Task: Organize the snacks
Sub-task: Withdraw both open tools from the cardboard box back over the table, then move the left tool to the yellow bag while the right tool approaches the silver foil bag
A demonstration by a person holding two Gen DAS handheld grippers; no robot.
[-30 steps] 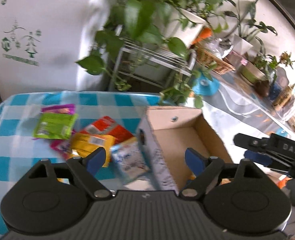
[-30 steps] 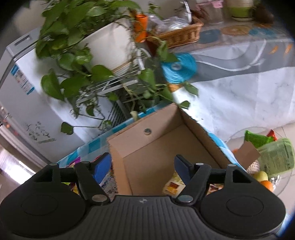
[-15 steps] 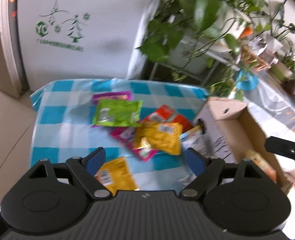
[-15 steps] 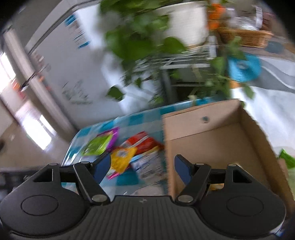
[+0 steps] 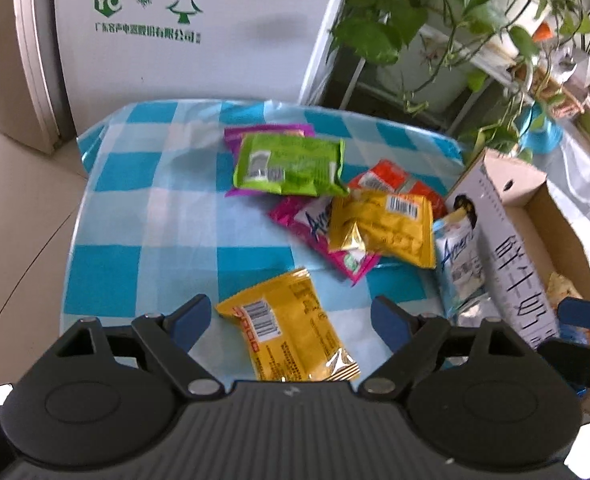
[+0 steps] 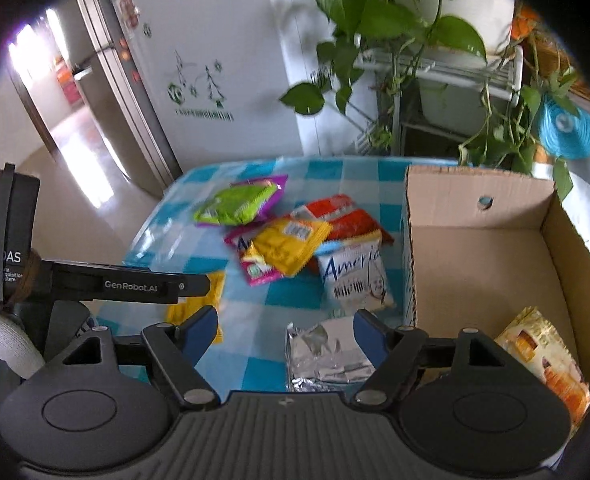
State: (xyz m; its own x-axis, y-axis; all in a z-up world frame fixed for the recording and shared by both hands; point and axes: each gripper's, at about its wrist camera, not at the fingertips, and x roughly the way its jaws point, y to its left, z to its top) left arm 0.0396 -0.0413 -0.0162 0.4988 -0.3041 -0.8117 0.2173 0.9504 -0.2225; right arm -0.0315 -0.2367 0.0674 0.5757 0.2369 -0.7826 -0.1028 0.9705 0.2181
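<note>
Several snack packets lie on a blue-checked tablecloth [image 5: 143, 208]. A yellow packet [image 5: 291, 332] lies between the fingers of my open left gripper [image 5: 289, 318], just below it. Further off are a green packet [image 5: 291, 164], another yellow one [image 5: 387, 228], a pink one [image 5: 315, 224], a red one [image 5: 395, 180] and a white-blue one [image 5: 459, 256]. An open cardboard box [image 6: 487, 264] stands at the right with an orange packet [image 6: 543, 356] inside. My right gripper [image 6: 287, 330] is open and empty above a silver packet [image 6: 327, 356] beside the box.
A white fridge [image 5: 199, 28] stands behind the table. Potted plants on a metal rack [image 6: 435, 64] hang over the table's far right. The left gripper's body [image 6: 95, 280] crosses the left of the right wrist view. Tiled floor [image 5: 19, 216] lies left of the table.
Both grippers have swung left, away from the box and over the packets on the cloth. The left gripper has come down around the near yellow packet. Both stay open.
</note>
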